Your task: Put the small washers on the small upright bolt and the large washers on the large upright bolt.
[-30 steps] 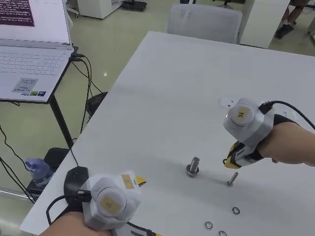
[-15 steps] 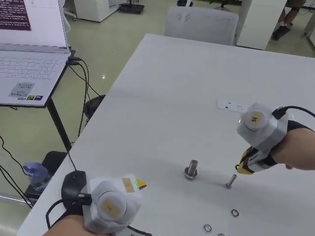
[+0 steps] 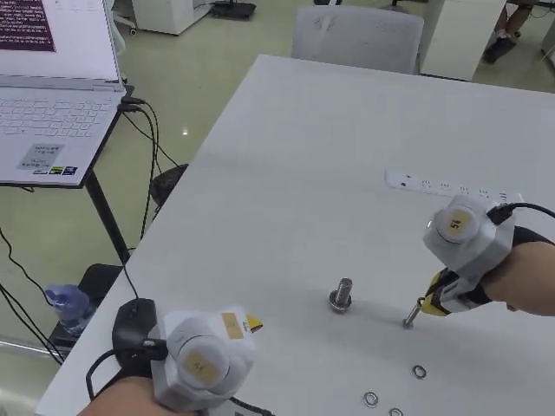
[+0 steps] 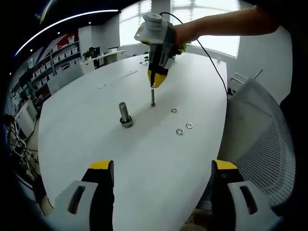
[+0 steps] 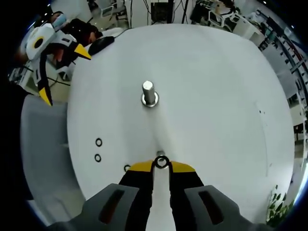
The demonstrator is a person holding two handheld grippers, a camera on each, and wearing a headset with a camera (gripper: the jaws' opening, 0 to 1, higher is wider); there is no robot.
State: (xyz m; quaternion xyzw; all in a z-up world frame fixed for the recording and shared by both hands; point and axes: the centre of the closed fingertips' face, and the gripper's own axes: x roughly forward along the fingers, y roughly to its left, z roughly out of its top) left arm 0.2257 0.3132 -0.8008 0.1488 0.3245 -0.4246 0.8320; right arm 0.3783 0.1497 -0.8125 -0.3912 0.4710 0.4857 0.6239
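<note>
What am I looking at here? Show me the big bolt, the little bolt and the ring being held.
large bolt (image 3: 344,289): head view, on its upright shaft.
small bolt (image 3: 409,318): head view, on its thin shaft.
held washer (image 5: 161,157): right gripper view, on its upper rim, between the tips of the right hand-held gripper (image 5: 161,164).

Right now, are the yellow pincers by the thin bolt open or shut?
Shut. The right gripper pinches a small washer between its yellow tips, just over the top of the small bolt.

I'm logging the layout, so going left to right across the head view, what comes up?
Blue plastic bottle on the floor → large silver upright bolt → small silver upright bolt.
</note>
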